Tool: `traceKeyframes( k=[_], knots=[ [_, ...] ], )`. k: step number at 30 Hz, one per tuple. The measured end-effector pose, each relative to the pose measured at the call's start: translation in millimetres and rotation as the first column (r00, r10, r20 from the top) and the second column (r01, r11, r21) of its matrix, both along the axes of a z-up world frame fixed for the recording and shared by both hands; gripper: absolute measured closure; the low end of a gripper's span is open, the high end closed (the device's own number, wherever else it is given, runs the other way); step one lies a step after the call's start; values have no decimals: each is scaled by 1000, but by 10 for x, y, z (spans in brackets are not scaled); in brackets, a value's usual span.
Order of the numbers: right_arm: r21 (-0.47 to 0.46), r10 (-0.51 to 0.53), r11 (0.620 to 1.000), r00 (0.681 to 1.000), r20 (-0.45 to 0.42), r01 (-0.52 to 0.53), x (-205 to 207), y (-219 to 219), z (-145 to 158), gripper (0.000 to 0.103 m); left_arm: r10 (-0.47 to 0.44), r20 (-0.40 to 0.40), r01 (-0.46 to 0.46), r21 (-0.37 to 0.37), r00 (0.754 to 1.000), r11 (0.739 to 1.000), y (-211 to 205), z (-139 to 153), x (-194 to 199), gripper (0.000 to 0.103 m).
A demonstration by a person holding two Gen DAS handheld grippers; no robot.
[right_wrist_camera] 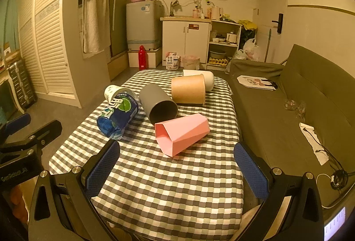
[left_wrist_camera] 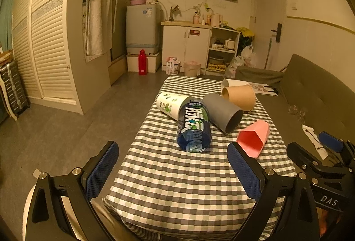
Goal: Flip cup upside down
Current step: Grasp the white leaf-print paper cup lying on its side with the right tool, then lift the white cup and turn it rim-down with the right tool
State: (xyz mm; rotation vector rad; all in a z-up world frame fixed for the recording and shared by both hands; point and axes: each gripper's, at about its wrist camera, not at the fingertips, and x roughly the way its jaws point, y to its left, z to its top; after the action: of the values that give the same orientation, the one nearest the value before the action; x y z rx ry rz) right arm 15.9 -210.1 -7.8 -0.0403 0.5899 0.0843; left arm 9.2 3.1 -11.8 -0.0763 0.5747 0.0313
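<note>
Several cups lie on their sides on a checkered table (left_wrist_camera: 168,185) (right_wrist_camera: 177,185). A pink faceted cup (left_wrist_camera: 255,137) (right_wrist_camera: 183,133) lies nearest, mouth toward me. Behind it lie a grey cup (left_wrist_camera: 223,112) (right_wrist_camera: 158,103), a blue printed cup (left_wrist_camera: 194,127) (right_wrist_camera: 118,115), a white leaf-print cup (left_wrist_camera: 169,104) (right_wrist_camera: 112,91), a tan cup (left_wrist_camera: 240,97) (right_wrist_camera: 188,90) and a white cup (left_wrist_camera: 233,82) (right_wrist_camera: 207,78). My left gripper (left_wrist_camera: 173,174) is open and empty, short of the blue cup. My right gripper (right_wrist_camera: 177,170) is open and empty, just short of the pink cup.
A grey sofa (right_wrist_camera: 288,112) with papers and cables runs along the table's right side. Bare floor (left_wrist_camera: 55,130) lies to the left, with louvred wardrobe doors beyond. A red bottle (left_wrist_camera: 142,62), bins and kitchen cabinets stand at the far wall.
</note>
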Motion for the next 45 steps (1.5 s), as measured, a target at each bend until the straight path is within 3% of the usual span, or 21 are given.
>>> traceKeyframes(
  k=[10, 17, 23, 26, 31, 34, 38, 42, 45],
  knots=[
    [5, 171, 985, 985, -25, -171, 547, 268, 308, 0, 151, -52, -151, 0, 987, 989, 506, 102, 369, 2],
    [-95, 371, 920, 922, -110, -381, 1403, 923, 399, 0, 265, -96, -267, -17, 960, 963, 983, -31, 835, 2],
    [-120, 459, 848, 829, -319, -516, 2222, 1448, -39, 0, 301, -168, -306, -4, 939, 952, 1200, -281, 1181, 2],
    [-107, 445, 839, 787, -428, -533, 2574, 1633, -311, 0, 302, -203, -311, -13, 931, 950, 1264, -405, 1294, 2],
    [-130, 409, 827, 743, -530, -547, 2860, 1804, -636, 3, 281, -246, -303, -53, 928, 952, 1316, -525, 1427, 2],
    [-137, 408, 809, 714, -569, -572, 2921, 1878, -760, 8, 268, -245, -288, -47, 932, 957, 1301, -556, 1453, 2],
    [-133, 418, 784, 674, -609, -607, 2974, 1983, -882, 35, 264, -248, -279, -27, 932, 960, 1288, -575, 1455, 2],
    [-141, 418, 787, 687, -594, -601, 2977, 2058, -871, 37, 279, -251, -296, -32, 927, 955, 1343, -580, 1444, 2],
    [-131, 420, 812, 726, -545, -568, 3048, 2115, -746, 38, 299, -244, -315, -30, 923, 949, 1390, -569, 1401, 2]
  ],
)
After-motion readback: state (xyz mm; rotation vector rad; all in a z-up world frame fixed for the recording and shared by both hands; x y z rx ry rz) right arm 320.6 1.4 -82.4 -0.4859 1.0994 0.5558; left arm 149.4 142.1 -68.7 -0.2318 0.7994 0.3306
